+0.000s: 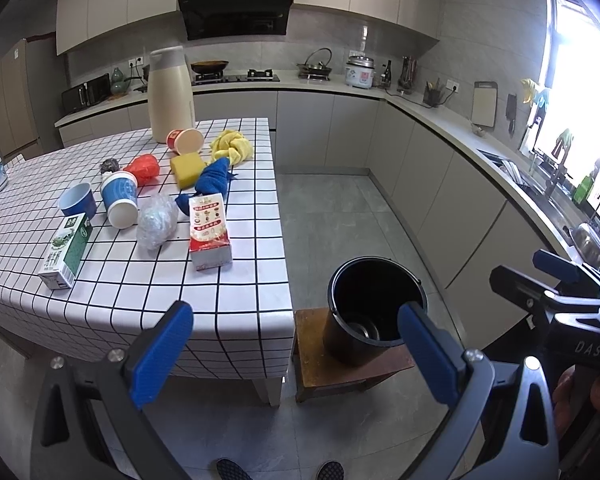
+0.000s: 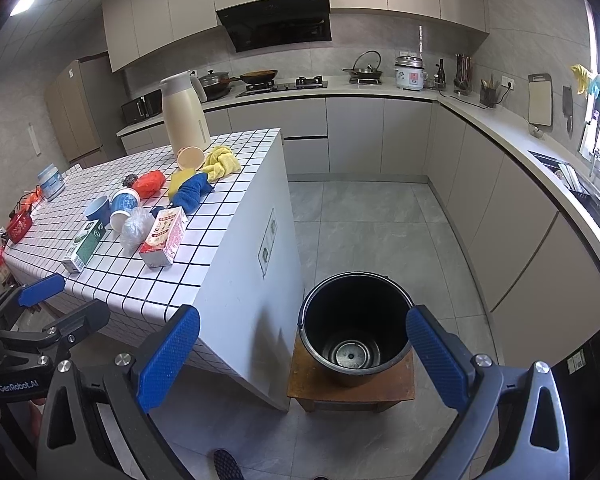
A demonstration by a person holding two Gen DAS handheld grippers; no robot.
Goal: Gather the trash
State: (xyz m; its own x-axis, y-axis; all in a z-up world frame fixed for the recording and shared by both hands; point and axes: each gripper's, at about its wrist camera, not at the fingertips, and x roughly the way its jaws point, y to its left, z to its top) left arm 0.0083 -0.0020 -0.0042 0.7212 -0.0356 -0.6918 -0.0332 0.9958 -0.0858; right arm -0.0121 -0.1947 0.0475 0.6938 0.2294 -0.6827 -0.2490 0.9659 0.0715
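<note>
White tablecloth (image 1: 240, 280) with a black grid; at its 12 o'clock a cream jug (image 1: 171, 94), a yellow cloth (image 1: 233, 148); black bucket (image 2: 356, 338).

This is a home kitchen: pale cabinets run along two walls, with a black range hood (image 2: 278, 24) over a gas hob (image 2: 284, 84) that carries a wok. A rice cooker (image 2: 410, 73) stands on the counter (image 2: 500, 128), a chopping board (image 2: 540, 100) leans against the tiled wall, and a sink (image 2: 596, 200) sits under the bright window.

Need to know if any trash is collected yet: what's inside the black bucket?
The black bucket holds no trash: only its bare bottom with a round metal disc shows. The near inner wall is hidden by the rim.
</note>
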